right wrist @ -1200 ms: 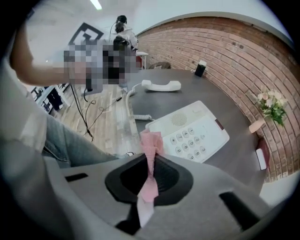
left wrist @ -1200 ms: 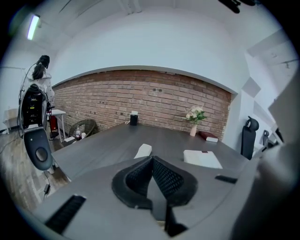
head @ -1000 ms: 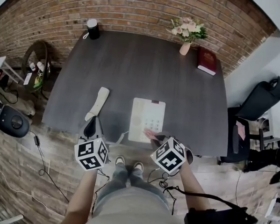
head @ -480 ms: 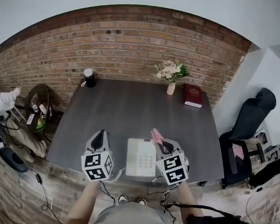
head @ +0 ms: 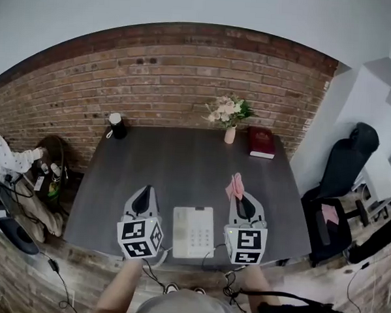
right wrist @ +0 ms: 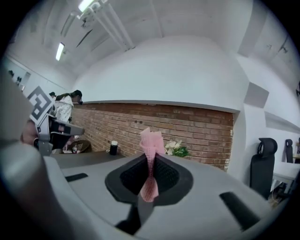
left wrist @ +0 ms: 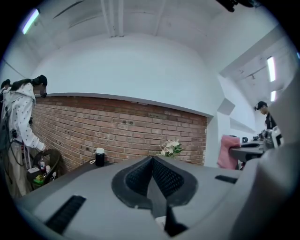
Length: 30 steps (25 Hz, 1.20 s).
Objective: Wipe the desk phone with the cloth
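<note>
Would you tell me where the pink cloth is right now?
In the head view the pink cloth is pinched in the right gripper, held just right of the desk phone.

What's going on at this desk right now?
A person holds a gripper in each hand over the near edge of the dark desk. The right gripper is shut on a pink cloth, which sticks out past its jaws and is not on the phone. The left gripper has its jaws together with nothing visible between them. The white desk phone lies between the two grippers.
</note>
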Motion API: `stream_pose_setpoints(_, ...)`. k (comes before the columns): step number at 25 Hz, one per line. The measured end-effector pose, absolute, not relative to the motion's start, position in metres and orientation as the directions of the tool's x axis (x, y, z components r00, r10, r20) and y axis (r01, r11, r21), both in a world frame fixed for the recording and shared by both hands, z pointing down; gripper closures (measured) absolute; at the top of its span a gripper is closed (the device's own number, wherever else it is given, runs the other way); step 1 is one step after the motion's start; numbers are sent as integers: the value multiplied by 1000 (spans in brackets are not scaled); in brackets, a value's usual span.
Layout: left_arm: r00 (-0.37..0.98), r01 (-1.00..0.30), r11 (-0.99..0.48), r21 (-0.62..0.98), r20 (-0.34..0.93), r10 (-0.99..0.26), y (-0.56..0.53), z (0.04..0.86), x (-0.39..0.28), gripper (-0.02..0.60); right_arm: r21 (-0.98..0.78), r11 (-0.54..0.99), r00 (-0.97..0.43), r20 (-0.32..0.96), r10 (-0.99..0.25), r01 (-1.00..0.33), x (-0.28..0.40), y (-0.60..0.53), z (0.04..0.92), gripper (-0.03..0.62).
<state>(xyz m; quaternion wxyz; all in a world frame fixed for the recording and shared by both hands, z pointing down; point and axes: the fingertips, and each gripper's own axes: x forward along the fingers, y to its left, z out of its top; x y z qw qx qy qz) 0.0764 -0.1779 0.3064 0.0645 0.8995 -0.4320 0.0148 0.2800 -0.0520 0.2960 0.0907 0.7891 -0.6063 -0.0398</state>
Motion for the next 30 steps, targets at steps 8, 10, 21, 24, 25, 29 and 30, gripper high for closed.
stream_pose_setpoints(8, 632, -774, -621, 124, 103, -768, -175, 317, 80, 577, 189, -287, 299, 35, -954, -939, 282, -46, 295, 579)
stream_pose_setpoints(10, 628, -777, -616, 130, 108, -770, -175, 320, 78, 577, 200, -300, 313, 33, -949, -933, 283, -43, 292, 579)
stream_pose_setpoints(21, 617, -787, -601, 144, 137, -775, -169, 336, 68, 577, 191, -291, 310, 80, -947, -937, 283, -37, 304, 579)
stream_pose_setpoints(24, 614, -789, -598, 142, 142, -776, -169, 338, 67, 577, 192, -294, 315, 86, -945, -936, 286, -35, 306, 579)
stream_pose_setpoints(25, 614, -789, -598, 142, 144, -776, -169, 339, 67, 577, 193, -295, 316, 89, -944, -936, 286, -34, 307, 579)
stream_pose_setpoints(29, 617, -787, -601, 139, 148, -773, -171, 341, 68, 577, 188, -301, 323, 98, -941, -935, 288, -34, 309, 579)
stream_pose_setpoints(30, 618, -786, -602, 139, 148, -772, -171, 341, 68, 577, 186, -303, 325, 99, -941, -935, 288, -34, 309, 579)
